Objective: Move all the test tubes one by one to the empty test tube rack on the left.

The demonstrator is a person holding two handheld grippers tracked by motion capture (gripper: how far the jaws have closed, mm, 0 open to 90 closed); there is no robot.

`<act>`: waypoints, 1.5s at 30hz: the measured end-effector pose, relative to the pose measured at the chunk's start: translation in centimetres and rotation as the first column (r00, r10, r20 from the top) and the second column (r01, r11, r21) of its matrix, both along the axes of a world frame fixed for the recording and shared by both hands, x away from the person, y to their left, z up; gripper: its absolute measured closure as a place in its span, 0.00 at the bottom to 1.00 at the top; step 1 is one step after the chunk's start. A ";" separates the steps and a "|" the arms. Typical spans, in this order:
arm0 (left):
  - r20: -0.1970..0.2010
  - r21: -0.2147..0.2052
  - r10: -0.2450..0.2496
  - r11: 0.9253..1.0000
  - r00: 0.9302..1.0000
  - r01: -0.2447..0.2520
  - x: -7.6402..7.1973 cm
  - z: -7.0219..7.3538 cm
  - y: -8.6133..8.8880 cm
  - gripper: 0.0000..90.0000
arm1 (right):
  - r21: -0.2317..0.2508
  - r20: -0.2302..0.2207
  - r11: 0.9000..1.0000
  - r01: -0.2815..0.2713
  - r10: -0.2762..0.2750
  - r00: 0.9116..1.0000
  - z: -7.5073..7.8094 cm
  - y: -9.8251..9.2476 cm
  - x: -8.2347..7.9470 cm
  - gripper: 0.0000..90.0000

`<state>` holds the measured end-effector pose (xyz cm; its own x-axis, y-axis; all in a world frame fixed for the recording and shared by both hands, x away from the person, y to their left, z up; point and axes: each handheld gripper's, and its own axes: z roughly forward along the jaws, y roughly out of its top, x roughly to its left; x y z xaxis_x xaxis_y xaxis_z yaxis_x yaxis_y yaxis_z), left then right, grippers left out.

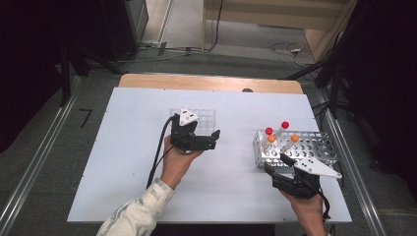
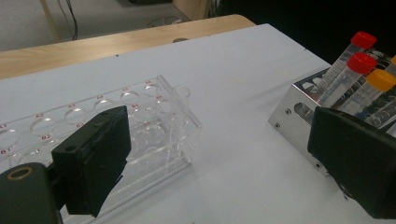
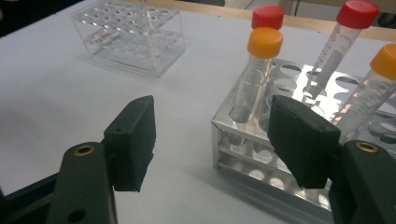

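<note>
Because the orange-capped tube (image 3: 257, 74) stands at the near corner of the metal rack (image 3: 261, 154), just ahead of the right tongs (image 3: 219, 140) and a little toward their right jaw, a straight push would likely drive that jaw into the rack's wall or against the leaning red-capped tube (image 3: 334, 44) behind it, tipping tubes or sliding the rack. A second orange-capped tube (image 3: 371, 93) tilts beyond the right jaw and could be clipped too. The right tongs are spread wide with nothing between them, held low and roughly level by the hand (image 1: 307, 209), pointing at the rack's near side. The left tongs (image 1: 215, 138) are also spread and empty, resting level in the left hand (image 1: 178, 162), with the clear rack (image 2: 140, 126) just beyond their left jaw; a careless swing there could knock it.
</note>
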<state>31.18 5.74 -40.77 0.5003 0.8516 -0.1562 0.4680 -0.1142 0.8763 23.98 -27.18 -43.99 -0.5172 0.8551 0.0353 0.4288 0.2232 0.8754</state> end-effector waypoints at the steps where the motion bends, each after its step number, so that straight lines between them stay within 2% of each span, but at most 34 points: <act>1: 0.000 -0.006 -0.001 1.000 1.000 0.001 -0.1 0.0 0.0 0.07 | -0.003 0.000 1.000 0.007 -0.007 1.000 -0.3 0.0 0.3 0.35; 4: 0.006 -0.007 -0.002 1.000 1.000 0.002 -0.2 0.0 0.0 0.07 | 0.005 -0.024 1.000 0.021 -0.021 0.999 -1.0 0.1 1.1 0.38; 9: -0.002 0.001 -0.003 1.000 1.000 0.003 -0.2 -0.2 -0.1 0.07 | -0.009 -0.011 0.999 0.044 -0.044 0.999 -1.3 0.4 1.9 0.41; 12: -0.011 0.004 -0.003 1.000 1.000 0.003 -0.2 -0.2 -0.1 0.07 | 0.004 -0.014 0.998 0.058 -0.058 0.998 -1.5 0.4 2.5 0.46; 19: -0.007 0.002 -0.002 1.000 1.000 0.002 -0.2 -0.2 -0.3 0.07 | -0.006 -0.010 0.997 0.076 -0.076 0.997 -2.1 0.6 3.2 0.60; 26: -0.007 0.003 -0.004 1.000 1.000 0.004 -0.2 -0.3 -0.4 0.08 | -0.004 -0.006 0.997 0.078 -0.078 0.997 -2.2 0.7 3.3 0.69; 40: -0.011 0.005 -0.015 1.000 1.000 0.015 -0.2 -0.4 -0.8 0.08 | -0.015 0.014 0.996 0.087 -0.087 0.996 -2.2 0.8 3.3 0.79; 45: -0.011 0.002 -0.018 1.000 1.000 0.018 -0.2 -0.4 -0.9 0.08 | -0.023 0.016 0.996 0.086 -0.086 0.996 -2.2 1.2 3.4 0.79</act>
